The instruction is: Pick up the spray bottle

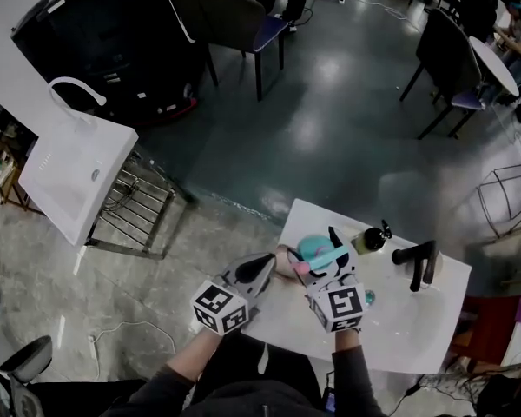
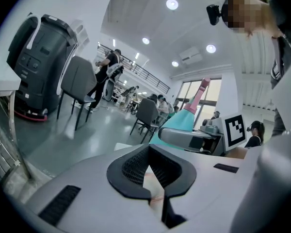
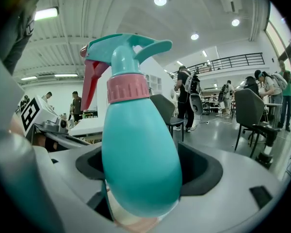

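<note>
The teal spray bottle (image 1: 315, 251) with a pink collar and red trigger stands upright between my right gripper's (image 1: 326, 256) jaws, over the near left part of the white table (image 1: 399, 324). In the right gripper view its body (image 3: 138, 149) fills the gap and both pads press on it. My left gripper (image 1: 266, 268) is just left of it, jaws together with nothing between them (image 2: 153, 181). From the left gripper view the bottle (image 2: 181, 122) shows to the right. I cannot tell whether its base rests on the table.
A dark bottle (image 1: 372, 239) and a black faucet-like fixture (image 1: 416, 259) stand further along the table. A small teal item (image 1: 369, 298) lies beside my right gripper. A white sink (image 1: 69, 176) on a wire rack is at left; chairs (image 1: 234, 16) stand beyond.
</note>
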The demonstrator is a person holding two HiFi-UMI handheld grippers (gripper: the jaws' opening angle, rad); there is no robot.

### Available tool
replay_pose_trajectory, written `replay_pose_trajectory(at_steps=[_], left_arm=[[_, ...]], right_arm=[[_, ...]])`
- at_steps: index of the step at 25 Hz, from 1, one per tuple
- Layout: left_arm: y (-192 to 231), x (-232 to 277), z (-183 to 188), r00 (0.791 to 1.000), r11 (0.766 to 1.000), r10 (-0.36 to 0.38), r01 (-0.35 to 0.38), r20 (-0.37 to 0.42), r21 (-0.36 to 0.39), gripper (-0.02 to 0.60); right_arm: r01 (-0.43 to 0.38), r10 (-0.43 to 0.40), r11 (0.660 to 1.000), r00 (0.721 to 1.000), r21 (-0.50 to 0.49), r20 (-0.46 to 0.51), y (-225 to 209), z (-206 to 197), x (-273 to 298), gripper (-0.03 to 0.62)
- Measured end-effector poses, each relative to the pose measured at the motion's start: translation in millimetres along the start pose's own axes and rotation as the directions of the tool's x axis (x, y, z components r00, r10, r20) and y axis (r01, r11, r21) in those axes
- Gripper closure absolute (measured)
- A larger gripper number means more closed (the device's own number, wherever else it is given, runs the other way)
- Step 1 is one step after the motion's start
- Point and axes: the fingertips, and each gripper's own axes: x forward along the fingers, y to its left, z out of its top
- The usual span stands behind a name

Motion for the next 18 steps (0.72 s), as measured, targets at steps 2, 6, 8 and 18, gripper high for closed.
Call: replay_pose_trajectory(at_steps=[2, 6, 8, 18], left_arm=[[-5.2, -3.7, 2.5, 1.0, 1.0, 0.007, -0.006, -0.015, 0.008, 0.575], [-21.4, -9.1, 12.9, 1.0, 0.999, -0.019, 0.019, -0.01, 0.028, 0.575], [-30.0, -10.6, 17.8, 0.999, 0.998, -0.041, 0.041, 0.001, 0.036, 0.575], [-64.9, -8.4, 27.7, 0.989, 0.987, -0.149, 0.149, -0.002, 0.069, 0.575]], right_arm=[[0.001, -0.001, 1.0, 1.0, 0.0, -0.02, 3.2, 0.3, -11.5, 0.224], [0.019, -0.019, 1.0, 1.0, 0.014, -0.02, 5.7, 8.0, -35.1, 0.224], [0.033, -0.033, 0.999, 0.999, 0.021, -0.01, 6.2, 14.2, -46.4, 0.224], [0.132, -0.133, 0.99, 0.991, 0.045, 0.026, 4.7, 30.3, -94.5, 0.224]])
